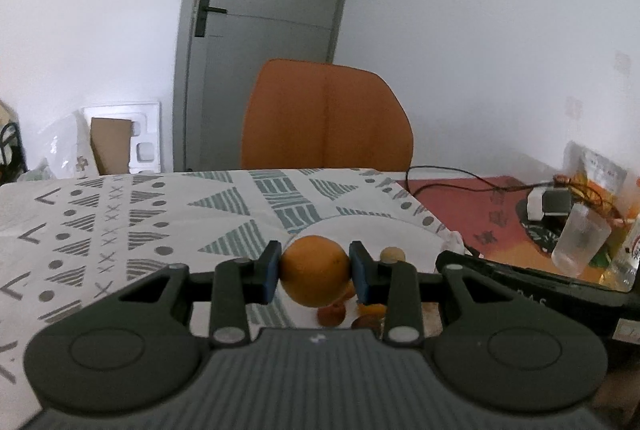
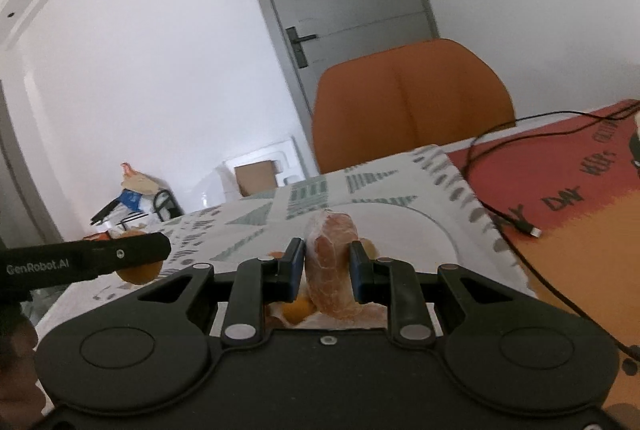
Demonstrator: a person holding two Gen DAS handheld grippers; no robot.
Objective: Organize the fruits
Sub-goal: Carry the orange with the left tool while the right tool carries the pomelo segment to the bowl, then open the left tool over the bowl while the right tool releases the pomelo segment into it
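Left gripper (image 1: 314, 272) clamps whole orange (image 1: 314, 270); small fruits at its 6 o'clock half hidden. Right gripper (image 2: 327, 266) clamps peeled orange (image 2: 332, 262), bottom cut off.

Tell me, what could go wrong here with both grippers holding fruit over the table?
The left gripper pinches a round orange only at its sides; it might roll out and knock the small fruits on the white plate. The right gripper squeezes peeled orange segments, which could crush or split. The black cable lying nearby might snag.
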